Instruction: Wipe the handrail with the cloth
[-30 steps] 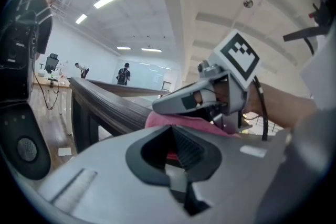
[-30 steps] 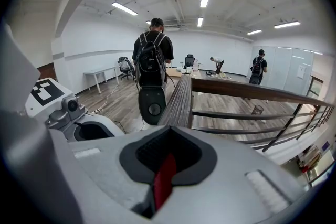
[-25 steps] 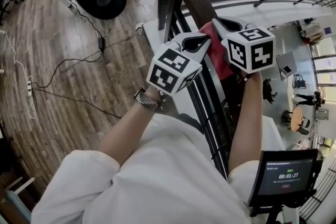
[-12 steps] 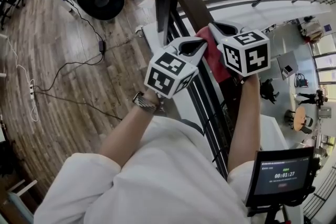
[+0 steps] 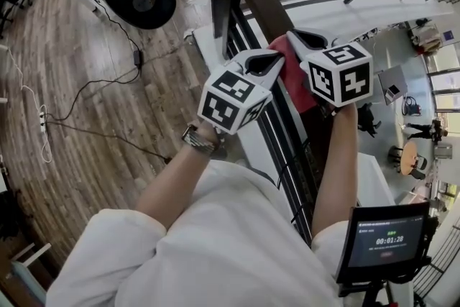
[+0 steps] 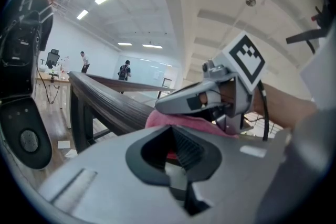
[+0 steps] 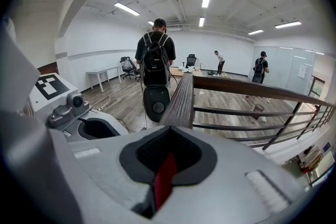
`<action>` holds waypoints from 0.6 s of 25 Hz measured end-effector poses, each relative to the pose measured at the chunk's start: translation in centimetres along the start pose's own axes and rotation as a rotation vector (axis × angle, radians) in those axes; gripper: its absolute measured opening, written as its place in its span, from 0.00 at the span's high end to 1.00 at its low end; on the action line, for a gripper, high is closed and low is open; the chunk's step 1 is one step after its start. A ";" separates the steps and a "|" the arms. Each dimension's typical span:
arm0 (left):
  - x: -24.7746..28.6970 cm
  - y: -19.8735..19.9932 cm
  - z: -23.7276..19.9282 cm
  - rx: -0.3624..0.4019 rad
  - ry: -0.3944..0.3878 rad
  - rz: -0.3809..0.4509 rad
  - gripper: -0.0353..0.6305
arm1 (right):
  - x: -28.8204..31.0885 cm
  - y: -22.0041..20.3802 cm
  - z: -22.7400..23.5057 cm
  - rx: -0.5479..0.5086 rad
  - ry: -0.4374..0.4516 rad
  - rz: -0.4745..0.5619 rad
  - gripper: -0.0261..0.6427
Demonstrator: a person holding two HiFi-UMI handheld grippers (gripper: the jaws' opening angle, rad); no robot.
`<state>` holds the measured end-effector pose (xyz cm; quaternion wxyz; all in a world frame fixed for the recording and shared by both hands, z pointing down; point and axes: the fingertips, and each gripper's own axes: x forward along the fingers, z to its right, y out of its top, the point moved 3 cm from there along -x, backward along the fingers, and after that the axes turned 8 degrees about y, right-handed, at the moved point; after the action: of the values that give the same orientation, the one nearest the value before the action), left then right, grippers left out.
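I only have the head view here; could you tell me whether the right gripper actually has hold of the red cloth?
Observer: Yes. In the right gripper view, the right gripper is shut on a fold of the red cloth.
Operator: Thank you. And the left gripper?
Observer: Its own view shows the left gripper shut on the cloth too, with a red edge pinched in its jaws.
Operator: Is anyone farther along the handrail?
Observer: A person with a backpack stands beside the handrail, ahead of the right gripper.
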<state>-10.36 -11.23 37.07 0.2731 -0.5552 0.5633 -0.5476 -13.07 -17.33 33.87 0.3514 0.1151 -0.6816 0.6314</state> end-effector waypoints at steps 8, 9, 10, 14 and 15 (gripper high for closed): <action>-0.2 -0.4 0.6 -0.006 -0.006 0.002 0.94 | -0.4 -0.6 -0.4 -0.002 -0.008 0.000 0.95; -0.3 -0.4 0.7 -0.006 -0.009 0.002 0.94 | -0.6 -0.7 -0.5 -0.002 -0.010 0.000 0.95; -0.3 -0.5 0.8 -0.007 -0.011 0.003 0.94 | -0.7 -0.7 -0.5 -0.003 -0.012 0.000 0.95; -0.5 -0.6 1.2 -0.003 -0.019 0.004 0.94 | -1.1 -1.0 -0.8 -0.006 -0.016 0.000 0.95; -0.5 -0.7 1.4 -0.002 -0.021 0.003 0.94 | -1.2 -1.2 -0.9 -0.007 -0.017 0.000 0.95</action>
<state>-8.78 -11.05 37.18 0.2792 -0.5605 0.5618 -0.5406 -11.22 -17.05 34.00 0.3462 0.1193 -0.6867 0.6280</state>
